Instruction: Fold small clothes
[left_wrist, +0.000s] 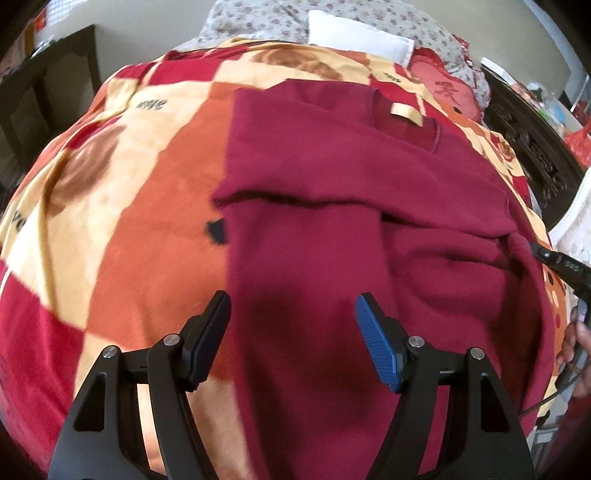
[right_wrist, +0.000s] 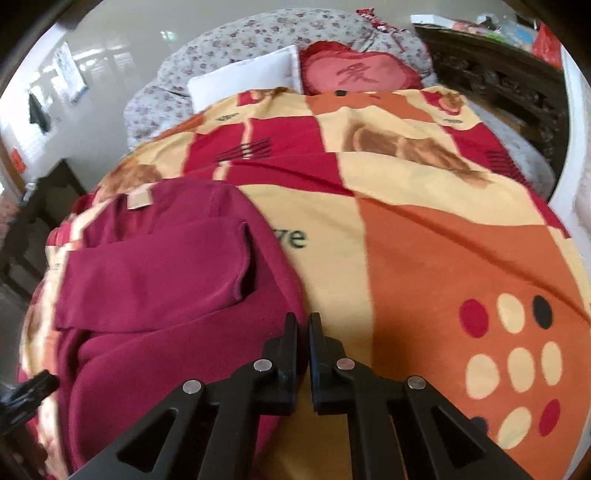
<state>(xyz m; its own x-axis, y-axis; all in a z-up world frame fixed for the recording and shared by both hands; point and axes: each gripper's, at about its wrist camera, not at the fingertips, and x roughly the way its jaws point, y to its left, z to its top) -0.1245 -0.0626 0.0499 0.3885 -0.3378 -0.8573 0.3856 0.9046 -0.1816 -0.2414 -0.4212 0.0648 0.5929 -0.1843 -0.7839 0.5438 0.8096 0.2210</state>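
Observation:
A maroon garment (left_wrist: 332, 166) lies partly folded on the bed, a tan label (left_wrist: 406, 112) at its neck and one sleeve laid across its body. My left gripper (left_wrist: 291, 306) hovers open over its near part, with nothing between the fingers. In the right wrist view the garment (right_wrist: 166, 266) fills the lower left. My right gripper (right_wrist: 303, 321) is shut at the garment's right edge. From the left wrist view its tip (left_wrist: 535, 249) pinches a raised fold of the maroon cloth.
A patchwork blanket (right_wrist: 424, 240) in red, orange and cream covers the bed. A white pillow (right_wrist: 243, 81) and a red heart cushion (right_wrist: 354, 74) lie at the head. Dark carved furniture (right_wrist: 491, 74) stands to the right. A person's hand (left_wrist: 580, 339) shows at the right edge.

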